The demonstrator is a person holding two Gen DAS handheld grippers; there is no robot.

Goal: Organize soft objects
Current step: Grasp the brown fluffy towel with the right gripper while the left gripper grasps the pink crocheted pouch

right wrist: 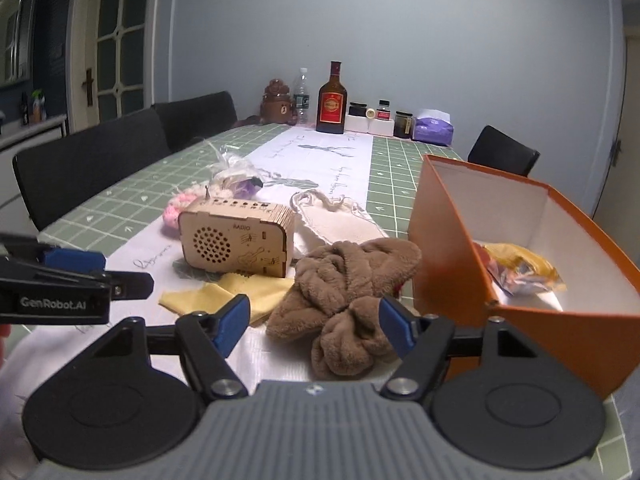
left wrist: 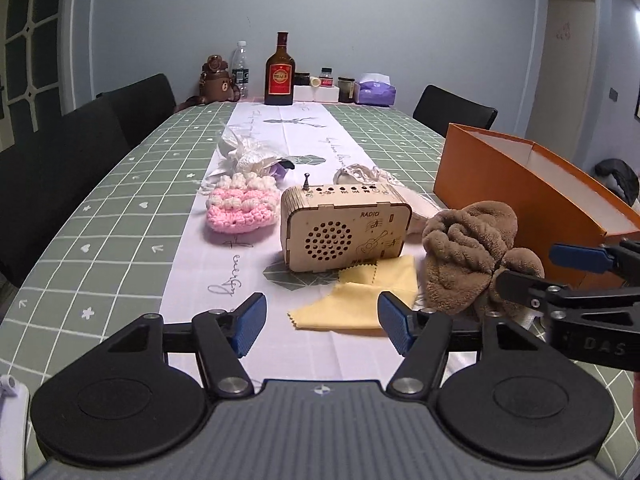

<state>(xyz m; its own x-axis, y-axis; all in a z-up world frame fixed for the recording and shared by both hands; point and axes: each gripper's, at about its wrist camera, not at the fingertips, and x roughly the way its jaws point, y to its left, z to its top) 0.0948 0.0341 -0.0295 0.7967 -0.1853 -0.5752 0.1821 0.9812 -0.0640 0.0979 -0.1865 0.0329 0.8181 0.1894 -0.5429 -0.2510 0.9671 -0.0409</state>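
A crumpled brown fleece cloth (left wrist: 468, 256) lies on the table beside an orange box (left wrist: 536, 196); in the right wrist view the cloth (right wrist: 344, 288) sits just ahead of my open right gripper (right wrist: 314, 322), next to the box (right wrist: 452, 248). A yellow cloth (left wrist: 360, 300) lies flat before my open, empty left gripper (left wrist: 322, 322). A pink and white crochet piece (left wrist: 240, 206), a plastic-wrapped soft item (left wrist: 252, 156) and a cream drawstring bag (right wrist: 336, 220) lie further back. The box holds a yellow and colourful soft item (right wrist: 520, 268).
A wooden radio (left wrist: 344, 226) stands mid-table between the soft things. Bottles, jars, a bear figure and a tissue pack (left wrist: 376, 90) line the far end. Black chairs (left wrist: 132, 104) stand along the left side and one at the far right.
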